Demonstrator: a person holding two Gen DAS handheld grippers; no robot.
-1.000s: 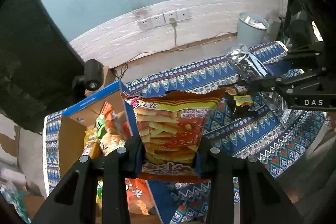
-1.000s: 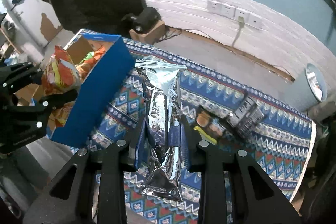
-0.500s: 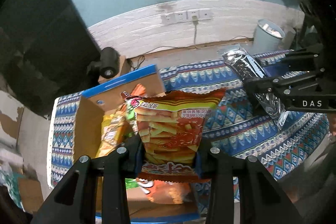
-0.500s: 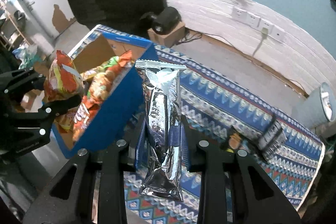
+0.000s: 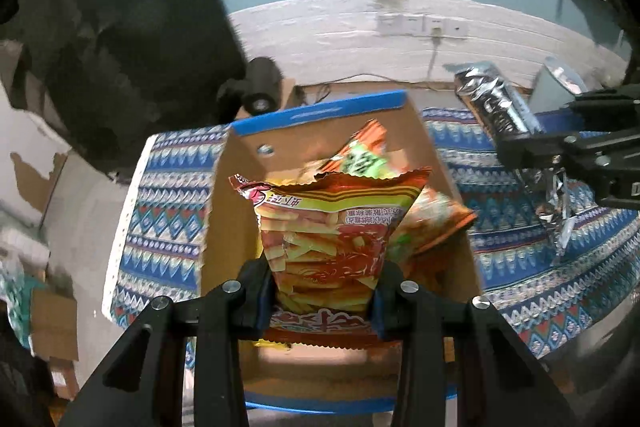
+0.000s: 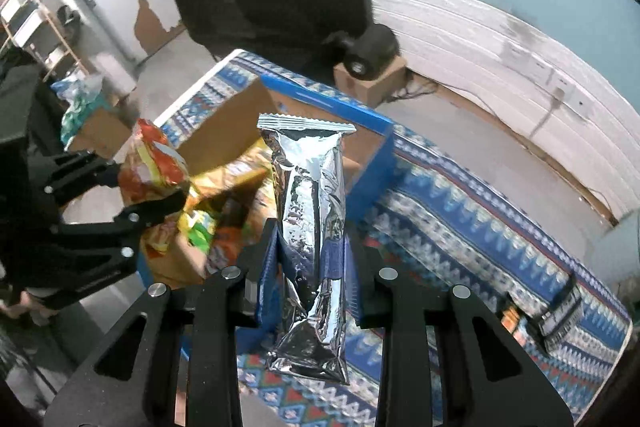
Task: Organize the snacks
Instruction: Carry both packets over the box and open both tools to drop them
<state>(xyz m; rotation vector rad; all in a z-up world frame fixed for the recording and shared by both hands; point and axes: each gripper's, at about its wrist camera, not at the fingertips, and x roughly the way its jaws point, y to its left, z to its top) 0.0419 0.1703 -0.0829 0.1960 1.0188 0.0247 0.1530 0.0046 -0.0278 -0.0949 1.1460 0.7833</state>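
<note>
table (image 5: 160,227): patterned cloth; carton sits at its left end
box (image 5: 320,115): open, part-filled with packets; a second ago it lay off to the left in both views, now under the left gripper
left gripper (image 5: 324,301): clamped on the orange chip bag (image 5: 332,227), over the box, ready to drop
right gripper (image 6: 310,267): clamped on the silver packet (image 6: 308,227), at the box's right edge, next in
</note>
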